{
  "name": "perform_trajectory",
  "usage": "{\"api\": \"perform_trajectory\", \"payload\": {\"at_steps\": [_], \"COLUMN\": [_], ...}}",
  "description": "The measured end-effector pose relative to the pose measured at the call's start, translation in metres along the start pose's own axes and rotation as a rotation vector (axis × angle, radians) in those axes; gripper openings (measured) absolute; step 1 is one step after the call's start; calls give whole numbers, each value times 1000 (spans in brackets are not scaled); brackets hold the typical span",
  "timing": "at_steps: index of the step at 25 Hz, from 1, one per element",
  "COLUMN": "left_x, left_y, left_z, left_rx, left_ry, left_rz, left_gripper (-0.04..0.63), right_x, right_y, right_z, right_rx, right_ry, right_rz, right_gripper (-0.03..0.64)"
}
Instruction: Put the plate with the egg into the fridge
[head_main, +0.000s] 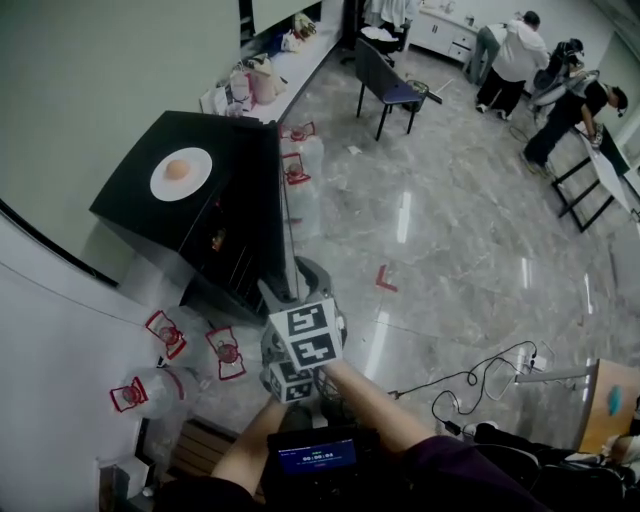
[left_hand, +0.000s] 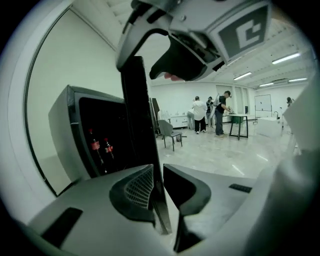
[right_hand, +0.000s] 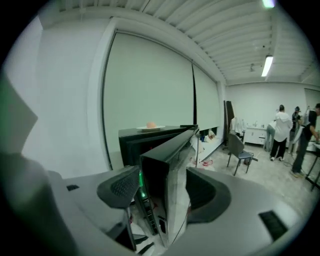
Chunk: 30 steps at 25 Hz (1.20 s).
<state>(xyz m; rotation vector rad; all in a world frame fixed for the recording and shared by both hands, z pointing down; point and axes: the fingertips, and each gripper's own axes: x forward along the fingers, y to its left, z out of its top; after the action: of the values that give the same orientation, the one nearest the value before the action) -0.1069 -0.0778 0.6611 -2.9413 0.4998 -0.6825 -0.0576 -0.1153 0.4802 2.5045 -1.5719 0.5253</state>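
While the round white plate (head_main: 181, 174) with its pale-orange egg (head_main: 177, 170) sat mid-top on the black fridge (head_main: 128, 203), well apart from our jaws, we had the left gripper (left_hand: 159, 192) clenched on the edge of the open door (left_hand: 136, 115) and the right gripper (right_hand: 162, 187) released, straddling that edge.

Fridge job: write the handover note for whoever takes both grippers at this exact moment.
Grippers: the left gripper is closed on the edge of the fridge door. The right gripper is open, with that door edge between its jaws but not pressed.
Things: the plate with the egg sits on top of the fridge; bottles stand inside.
Done: door open.
Left: lift the plate, set it inside, probably shut the door.
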Motion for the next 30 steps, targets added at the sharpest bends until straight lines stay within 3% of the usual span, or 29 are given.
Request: {"api": "perform_trajectory", "payload": {"at_steps": [3,6,13,18,30], "left_x": [-18,-29,-41,-39,-4], "left_y": [31,60,94,92,22], "left_z": [-20,-27,-9,8,70], "left_rx": [-16,-10,-50,-88,-31], "left_ry": [30,24,-41,-86,-174], "left_rz": [48,87,75,-2,-244], "left_gripper": [35,35,35,35,35], "right_x": [7,13,14,6,-29], "right_y": [7,22,24,11,-58], "right_z": [3,4,3,-1,-9], "right_rx": [19,25,44,42,2], "right_ry": [-44,-82,-115,-103,-145], "right_rz": [-40,-59,-88,-41,121], "right_gripper": [283,194,187,187,184]}}
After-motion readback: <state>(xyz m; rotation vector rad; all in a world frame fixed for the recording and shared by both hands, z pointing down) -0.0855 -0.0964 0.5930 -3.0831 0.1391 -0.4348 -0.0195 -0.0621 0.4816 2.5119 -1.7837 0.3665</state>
